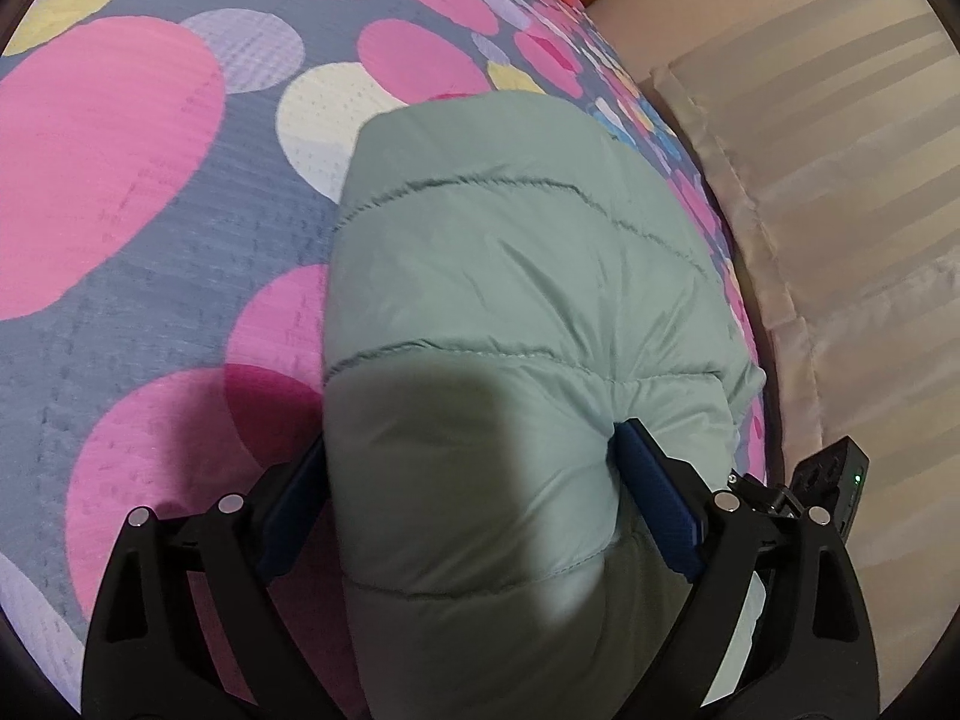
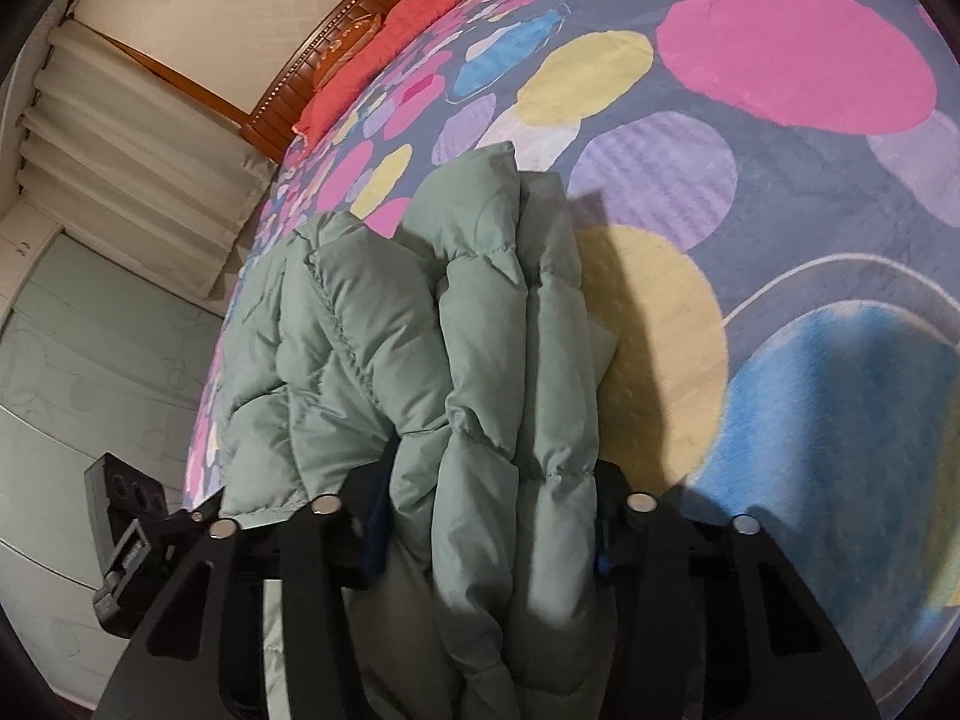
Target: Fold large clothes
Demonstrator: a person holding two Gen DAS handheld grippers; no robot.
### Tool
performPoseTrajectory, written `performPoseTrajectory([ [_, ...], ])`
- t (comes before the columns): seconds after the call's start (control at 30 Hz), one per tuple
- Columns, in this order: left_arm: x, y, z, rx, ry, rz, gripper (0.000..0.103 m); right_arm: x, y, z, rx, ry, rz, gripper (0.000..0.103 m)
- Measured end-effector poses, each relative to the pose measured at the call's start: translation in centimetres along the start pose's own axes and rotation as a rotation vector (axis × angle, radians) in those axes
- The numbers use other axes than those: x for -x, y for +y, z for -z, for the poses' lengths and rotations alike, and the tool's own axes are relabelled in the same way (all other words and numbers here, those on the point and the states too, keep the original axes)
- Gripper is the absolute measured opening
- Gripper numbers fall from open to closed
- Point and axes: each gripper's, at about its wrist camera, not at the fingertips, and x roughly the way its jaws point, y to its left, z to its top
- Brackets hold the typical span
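A pale green quilted puffer jacket (image 1: 510, 312) lies folded on a bed with a spotted cover (image 1: 150, 276). My left gripper (image 1: 474, 480) is shut on a thick fold of the jacket, its blue pads (image 1: 654, 498) pressing in from both sides. In the right wrist view the jacket (image 2: 480, 348) is bunched in several puffy layers near the bed's left edge. My right gripper (image 2: 486, 516) is shut on that bunch, with the fabric hiding most of both pads. The other gripper's body shows at the frame edge in each view.
The bed cover (image 2: 780, 180) has big pink, yellow, blue and lilac circles. A red pillow (image 2: 384, 54) and wooden headboard (image 2: 312, 48) are at the far end. Pale curtains (image 1: 840, 180) and floor lie beside the bed's edge, close to the jacket.
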Motion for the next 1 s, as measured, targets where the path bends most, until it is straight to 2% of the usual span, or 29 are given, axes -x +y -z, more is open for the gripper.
performPoseTrajectory([
  [0.23,-0.3,-0.1,0.2,-0.022,0.006,0.028,0.072,-0.5,0.3,0.1,0.000,-0.001,-0.052,0.033],
  [0.3,-0.2,-0.2,0.3,-0.032,0.006,0.035,0.063,-0.5,0.6,0.1,-0.001,-0.006,-0.060,0.030],
  [0.5,0.7,-0.5,0.3,-0.071,-0.013,0.061,0.045,-0.3,2.7,0.2,0.029,-0.027,-0.096,0.026],
  [0.73,3.9,-0.2,-1.1,-0.100,-0.084,0.100,0.039,-3.2,8.5,-1.5,0.092,-0.026,-0.200,0.025],
  [0.9,7.8,1.6,-3.8,-0.100,-0.171,0.079,0.039,-7.6,13.2,-3.3,0.124,-0.001,-0.276,0.025],
  [1.0,9.7,3.5,-5.6,-0.085,-0.213,0.056,0.039,-10.1,14.7,-3.6,0.129,0.028,-0.294,0.024],
])
